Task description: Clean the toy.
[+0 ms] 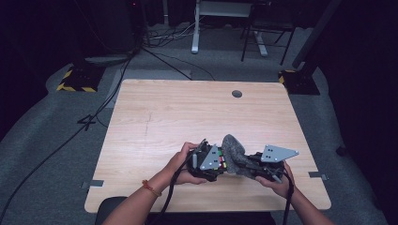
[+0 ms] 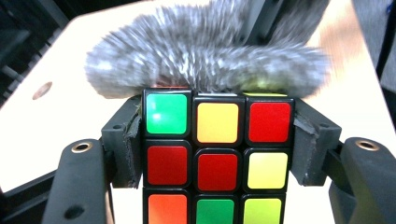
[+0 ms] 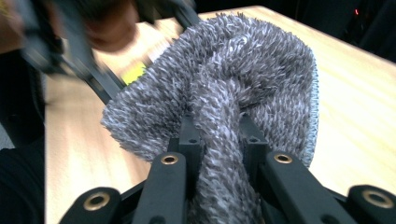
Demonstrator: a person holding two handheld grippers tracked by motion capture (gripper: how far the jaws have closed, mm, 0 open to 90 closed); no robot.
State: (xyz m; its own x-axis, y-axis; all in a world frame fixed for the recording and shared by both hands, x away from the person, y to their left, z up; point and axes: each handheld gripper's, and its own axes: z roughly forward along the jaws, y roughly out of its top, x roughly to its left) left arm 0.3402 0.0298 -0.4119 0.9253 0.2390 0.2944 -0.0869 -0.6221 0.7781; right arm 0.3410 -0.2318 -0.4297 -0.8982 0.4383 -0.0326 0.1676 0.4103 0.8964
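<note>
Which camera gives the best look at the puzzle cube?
The left gripper view: the puzzle cube faces the camera, its coloured stickers sharp, clamped between the fingers. The high view shows it small, between both grippers. The right gripper view shows a blurred yellow patch behind the grey cloth.

Left gripper point(image 1: 219, 165) — black body, grey three-cornered plate on top with small dark holes, black cable trailing back along the forearm. Right gripper point(image 1: 244, 164) — same black build, same grey plate, own black cable. Jaws matt black, brass-ringed screw holes, dark pads at the tips. Orange band on left wrist point(image 1: 149, 187); forearms unsleeved.
</note>
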